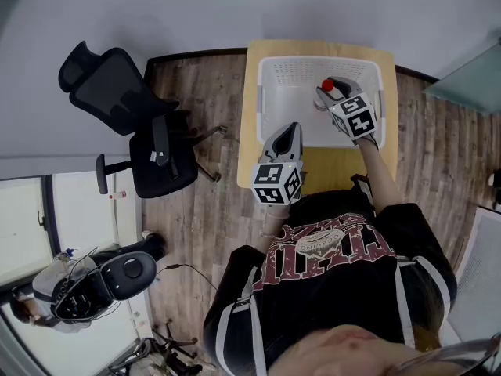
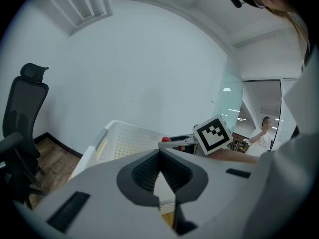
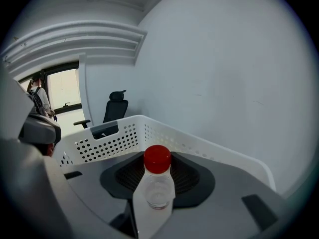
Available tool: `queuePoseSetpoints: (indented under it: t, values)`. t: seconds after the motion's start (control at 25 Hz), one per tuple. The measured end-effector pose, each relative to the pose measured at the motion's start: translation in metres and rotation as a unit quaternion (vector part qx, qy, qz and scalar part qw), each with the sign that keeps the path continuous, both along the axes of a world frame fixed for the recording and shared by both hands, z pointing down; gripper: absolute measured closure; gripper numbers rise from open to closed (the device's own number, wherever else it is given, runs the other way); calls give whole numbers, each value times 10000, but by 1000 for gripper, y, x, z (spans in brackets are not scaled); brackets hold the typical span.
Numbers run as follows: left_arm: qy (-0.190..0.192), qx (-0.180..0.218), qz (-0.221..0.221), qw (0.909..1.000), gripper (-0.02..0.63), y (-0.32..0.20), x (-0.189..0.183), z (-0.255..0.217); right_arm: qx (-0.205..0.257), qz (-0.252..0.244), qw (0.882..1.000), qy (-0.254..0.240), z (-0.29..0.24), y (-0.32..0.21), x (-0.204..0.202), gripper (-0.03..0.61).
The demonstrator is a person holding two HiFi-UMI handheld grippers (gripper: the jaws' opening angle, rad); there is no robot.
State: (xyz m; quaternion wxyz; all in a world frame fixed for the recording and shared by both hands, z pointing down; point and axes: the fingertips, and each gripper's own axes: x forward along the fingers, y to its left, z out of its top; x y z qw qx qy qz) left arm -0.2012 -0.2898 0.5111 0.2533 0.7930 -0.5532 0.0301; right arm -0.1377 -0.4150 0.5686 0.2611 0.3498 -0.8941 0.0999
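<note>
Wood-plank flooring (image 1: 196, 186) runs under a small pale table (image 1: 329, 171) set against a plain grey wall, and a white perforated basket (image 1: 263, 92) takes up most of the tabletop. To the left, well apart from the table, a black office chair (image 1: 145, 135) stands on the planks.

We see the right gripper (image 1: 332, 92) reaching over the far right part of the basket, its jaws clamped on a clear bottle (image 3: 154, 195) with a red cap (image 3: 157, 158). In the right gripper view the bottle's long axis runs along the jaws, with the cap at the fingertip end pointing away from the gripper, toward the basket's far wall. The bottle sits within the basket's outline, but we cannot tell whether its body touches the basket's floor or hangs above it.

We find the left gripper (image 1: 293, 129) at the basket's near edge, left of the middle. Its jaws are closed tip to tip with nothing between them. It lies near-left of the bottle and well apart from it, so the right gripper is the one on the bottle.
</note>
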Motion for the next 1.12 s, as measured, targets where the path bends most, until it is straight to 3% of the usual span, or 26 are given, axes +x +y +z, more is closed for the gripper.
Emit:
queuePoseSetpoints:
  t: [1.12]
  values:
    - [-42, 11, 109, 9999, 566, 16, 21, 5, 386, 17, 9988, -293, -57, 37, 35, 410]
